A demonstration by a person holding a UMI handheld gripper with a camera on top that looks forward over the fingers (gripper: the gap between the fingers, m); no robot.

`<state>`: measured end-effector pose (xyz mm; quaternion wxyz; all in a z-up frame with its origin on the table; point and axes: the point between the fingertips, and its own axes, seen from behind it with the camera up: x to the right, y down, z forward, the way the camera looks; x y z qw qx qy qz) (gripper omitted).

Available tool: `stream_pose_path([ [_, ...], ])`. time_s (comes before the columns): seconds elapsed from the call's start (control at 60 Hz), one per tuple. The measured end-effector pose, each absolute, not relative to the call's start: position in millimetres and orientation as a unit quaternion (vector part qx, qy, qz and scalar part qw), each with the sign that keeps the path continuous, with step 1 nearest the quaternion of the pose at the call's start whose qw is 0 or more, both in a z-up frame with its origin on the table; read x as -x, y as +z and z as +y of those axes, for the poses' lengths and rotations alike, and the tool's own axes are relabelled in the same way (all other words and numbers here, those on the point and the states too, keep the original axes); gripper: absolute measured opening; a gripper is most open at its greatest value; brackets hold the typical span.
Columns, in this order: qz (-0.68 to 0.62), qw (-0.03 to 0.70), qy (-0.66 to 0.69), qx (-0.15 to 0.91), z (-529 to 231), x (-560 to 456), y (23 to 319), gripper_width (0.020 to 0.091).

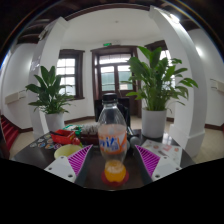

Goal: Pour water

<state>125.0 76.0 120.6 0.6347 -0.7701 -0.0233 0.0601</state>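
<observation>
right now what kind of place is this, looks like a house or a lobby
Probably a lobby or hall of a large building: a tall white column, big potted plants, dark wood doors. A plastic bottle stands between the gripper's open fingers.

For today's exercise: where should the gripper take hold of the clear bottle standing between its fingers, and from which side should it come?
Grip the bottle at its labelled middle, probably the straightest, widest part, coming in level from the near side. It stands upright on the dark table between the open gripper's fingers, so the pads can close squarely on its two sides.
</observation>
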Motion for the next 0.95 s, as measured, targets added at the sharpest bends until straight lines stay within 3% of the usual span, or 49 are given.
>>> stream_pose_path([
  [0.2, -0.007, 0.593, 0.042, 0.804, -15.3, -119.1, 92.7, 0.0827],
  [0.333, -0.002, 0.577, 0.039, 0.816, -60.4, -106.9, 92.6, 0.0827],
  [0.683, 0.016, 0.609, 0.013, 0.793, -106.0, -113.9, 150.9, 0.0834],
  [0.95, -0.001, 0.619, 0.024, 0.785, -113.4, -93.3, 172.2, 0.0833],
])
